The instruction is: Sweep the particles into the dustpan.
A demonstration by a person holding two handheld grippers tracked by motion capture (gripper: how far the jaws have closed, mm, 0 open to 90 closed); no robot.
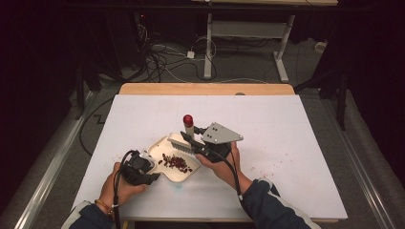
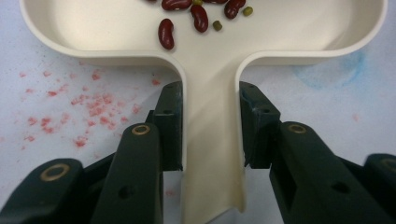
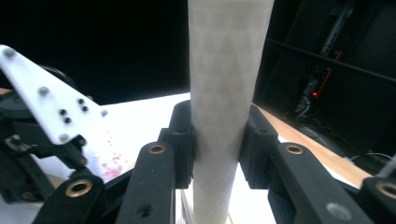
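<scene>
A white sheet is covering most of the bench, leaving a wooden strip showing along the far edge. Pink specks are lying scattered on the sheet. Beyond the far edge, cables are trailing across the floor beside a white desk frame.

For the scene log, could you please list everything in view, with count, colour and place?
dustpan: one, cream, near edge of the table, handle in the left gripper
beans: a small pile, dark red with a few green, in the dustpan
brush: one, white with a red cap, upright over the dustpan's far rim, handle in the right gripper
table: one, white top with pink specks, wooden far edge
desk frame: one, white, on the floor beyond
cables: several, black and white, on the floor beyond
left gripper: black, shut on the dustpan's handle
right gripper: black with grey plate, shut on the brush's handle
</scene>
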